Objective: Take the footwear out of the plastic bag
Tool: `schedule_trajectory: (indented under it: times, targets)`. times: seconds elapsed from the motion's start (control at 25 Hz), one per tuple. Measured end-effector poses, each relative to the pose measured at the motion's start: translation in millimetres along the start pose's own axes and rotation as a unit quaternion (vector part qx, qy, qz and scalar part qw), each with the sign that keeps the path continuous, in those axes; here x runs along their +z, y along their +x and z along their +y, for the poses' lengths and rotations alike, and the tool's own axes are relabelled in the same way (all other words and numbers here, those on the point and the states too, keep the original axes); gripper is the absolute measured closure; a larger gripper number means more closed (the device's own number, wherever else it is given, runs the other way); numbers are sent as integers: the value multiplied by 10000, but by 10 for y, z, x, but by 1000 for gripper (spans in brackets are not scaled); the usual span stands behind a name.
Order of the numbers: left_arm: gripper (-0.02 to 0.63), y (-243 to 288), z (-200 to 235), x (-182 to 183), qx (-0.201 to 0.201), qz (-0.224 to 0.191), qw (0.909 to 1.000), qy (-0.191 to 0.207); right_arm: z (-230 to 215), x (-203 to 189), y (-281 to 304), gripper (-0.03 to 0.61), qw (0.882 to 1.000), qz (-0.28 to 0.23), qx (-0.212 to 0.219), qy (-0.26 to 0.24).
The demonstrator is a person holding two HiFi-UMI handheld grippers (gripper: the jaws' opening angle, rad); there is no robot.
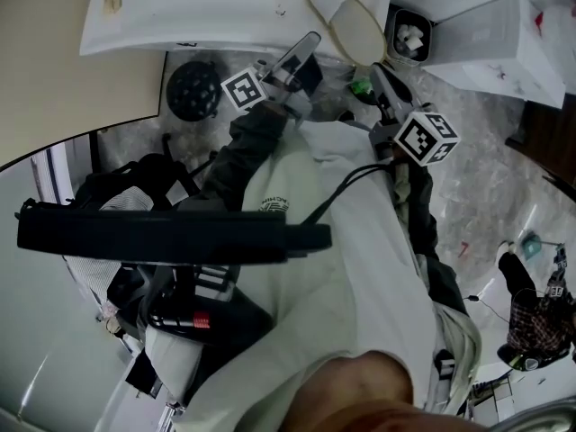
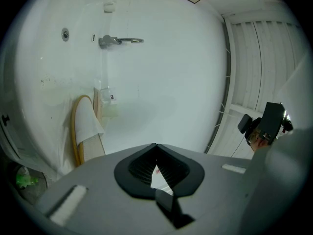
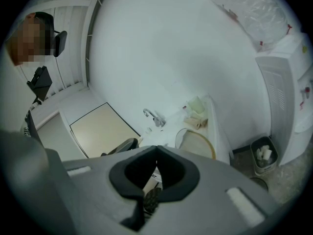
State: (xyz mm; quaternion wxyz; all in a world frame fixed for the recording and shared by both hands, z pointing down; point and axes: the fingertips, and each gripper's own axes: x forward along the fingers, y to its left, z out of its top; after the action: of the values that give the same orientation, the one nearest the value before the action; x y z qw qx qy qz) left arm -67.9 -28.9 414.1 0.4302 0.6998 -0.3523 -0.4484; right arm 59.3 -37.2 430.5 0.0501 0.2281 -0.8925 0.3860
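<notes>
A pair of white slippers [image 1: 351, 21] with tan rims lies on the white sink counter [image 1: 180, 16], at its right end. In the left gripper view one slipper [image 2: 87, 126] shows at the left edge; the right gripper view has it [image 3: 195, 143] just beyond the jaws. My left gripper [image 1: 310, 40] points at the counter's front edge just left of the slippers, shut and empty [image 2: 156, 146]. My right gripper [image 1: 377, 70] is below the slippers, also shut with nothing in it [image 3: 156, 148]. I cannot make out a plastic bag in any view.
A small black bin [image 1: 409, 34] with white scraps stands right of the counter, beside a white appliance [image 1: 495, 39]. A faucet [image 2: 117, 40] sits on the counter. A dark round object [image 1: 192, 90] lies on the floor under the counter. A person [image 2: 264, 126] stands at the side.
</notes>
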Motion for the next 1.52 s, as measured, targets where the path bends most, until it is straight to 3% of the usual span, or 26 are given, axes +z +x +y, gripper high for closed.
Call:
schedule_trajectory:
  times: [0.6, 1.52]
  targets:
    - [615, -137, 62, 41, 227, -277, 9994, -18, 37, -66, 13, 577, 9999, 136, 42, -73]
    - [615, -210, 134, 26, 344, -316, 9987, -208, 77, -112, 15, 577, 9998, 187, 11, -95]
